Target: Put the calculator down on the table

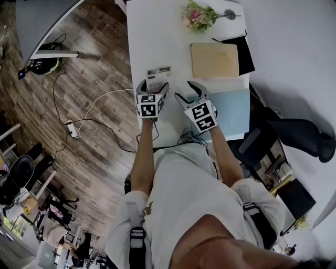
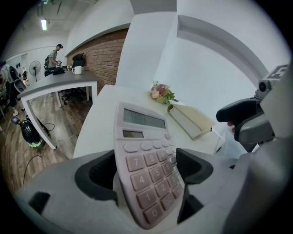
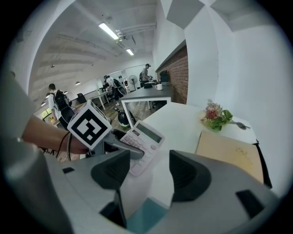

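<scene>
A pale pink calculator [image 1: 158,79] [image 2: 146,160] [image 3: 144,137] lies between the jaws of my left gripper [image 1: 154,85] [image 2: 146,167] on the white table [image 1: 142,31], near its left edge. The jaws stand wide on either side of it, and the pads do not seem to press on it. In the right gripper view one left finger reaches across the calculator's keys. My right gripper [image 1: 186,90] [image 3: 149,171] is open and empty, just right of the calculator, above the table and a blue folder's corner.
A tan notebook [image 1: 214,59] [image 2: 190,119] lies on a black folder [image 1: 245,52] behind the right gripper. A small bunch of flowers [image 1: 198,16] sits at the far end. A light blue folder [image 1: 233,107] lies at the near right. Cables trail on the wooden floor at left.
</scene>
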Action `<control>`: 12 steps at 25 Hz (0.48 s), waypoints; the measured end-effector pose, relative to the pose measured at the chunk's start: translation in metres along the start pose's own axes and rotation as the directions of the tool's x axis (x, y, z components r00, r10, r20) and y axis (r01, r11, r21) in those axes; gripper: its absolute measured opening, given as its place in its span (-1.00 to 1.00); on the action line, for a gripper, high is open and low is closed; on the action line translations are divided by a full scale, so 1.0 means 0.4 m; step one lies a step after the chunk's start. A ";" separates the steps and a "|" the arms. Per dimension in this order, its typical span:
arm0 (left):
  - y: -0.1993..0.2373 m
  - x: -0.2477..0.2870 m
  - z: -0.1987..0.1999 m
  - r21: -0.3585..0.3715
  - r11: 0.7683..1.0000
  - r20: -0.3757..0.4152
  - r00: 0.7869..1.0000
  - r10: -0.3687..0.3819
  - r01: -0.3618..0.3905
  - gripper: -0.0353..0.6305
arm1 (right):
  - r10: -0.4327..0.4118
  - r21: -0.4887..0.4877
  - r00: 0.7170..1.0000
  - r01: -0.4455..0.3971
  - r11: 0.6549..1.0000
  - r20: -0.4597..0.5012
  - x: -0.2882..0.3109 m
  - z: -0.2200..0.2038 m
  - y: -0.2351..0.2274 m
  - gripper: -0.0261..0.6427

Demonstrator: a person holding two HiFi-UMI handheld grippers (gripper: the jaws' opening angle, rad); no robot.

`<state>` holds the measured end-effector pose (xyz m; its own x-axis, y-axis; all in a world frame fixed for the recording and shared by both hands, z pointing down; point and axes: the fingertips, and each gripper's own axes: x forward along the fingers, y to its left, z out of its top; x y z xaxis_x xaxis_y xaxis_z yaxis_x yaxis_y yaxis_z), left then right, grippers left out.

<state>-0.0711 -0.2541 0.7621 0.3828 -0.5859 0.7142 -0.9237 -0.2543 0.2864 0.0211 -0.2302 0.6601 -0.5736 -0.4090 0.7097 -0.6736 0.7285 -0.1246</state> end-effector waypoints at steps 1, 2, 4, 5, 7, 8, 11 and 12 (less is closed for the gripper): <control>0.001 -0.002 0.000 -0.005 1.000 0.000 1.000 -0.001 0.001 0.35 | 0.001 -0.001 1.000 -0.001 1.000 0.000 -0.001 0.002 0.002 -0.11; 0.002 -0.003 0.000 -0.008 1.000 0.001 1.000 -0.002 0.002 0.35 | 0.002 -0.003 1.000 -0.002 1.000 0.000 -0.001 0.003 0.003 -0.11; 0.003 -0.004 0.000 -0.010 1.000 0.004 1.000 0.000 0.000 0.36 | 0.003 -0.005 1.000 -0.003 1.000 0.000 -0.003 0.004 0.005 -0.11; 0.004 -0.004 -0.001 -0.011 1.000 0.004 1.000 0.003 -0.002 0.37 | 0.003 -0.005 1.000 -0.003 1.000 0.000 -0.003 0.003 0.005 -0.11; 0.009 -0.004 -0.004 -0.014 1.000 0.004 1.000 0.011 -0.011 0.38 | 0.003 -0.006 1.000 -0.003 1.000 0.000 -0.003 0.001 0.006 -0.11; 0.012 -0.005 -0.005 -0.015 1.000 0.003 1.000 0.015 -0.015 0.39 | 0.003 -0.006 1.000 -0.003 1.000 0.000 -0.003 0.002 0.007 -0.11; 0.016 -0.006 -0.008 -0.011 1.000 -0.001 1.000 0.017 -0.017 0.40 | 0.002 -0.008 1.000 -0.002 1.000 0.000 -0.006 0.002 0.009 -0.11; 0.015 -0.006 -0.008 -0.010 1.000 -0.001 1.000 0.015 -0.015 0.40 | 0.002 -0.009 1.000 -0.002 1.000 0.000 -0.006 0.001 0.010 -0.11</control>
<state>-0.0776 -0.2518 0.7644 0.3685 -0.5891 0.7192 -0.9296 -0.2379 0.2815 0.0197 -0.2265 0.6574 -0.5748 -0.4081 0.7093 -0.6688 0.7338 -0.1198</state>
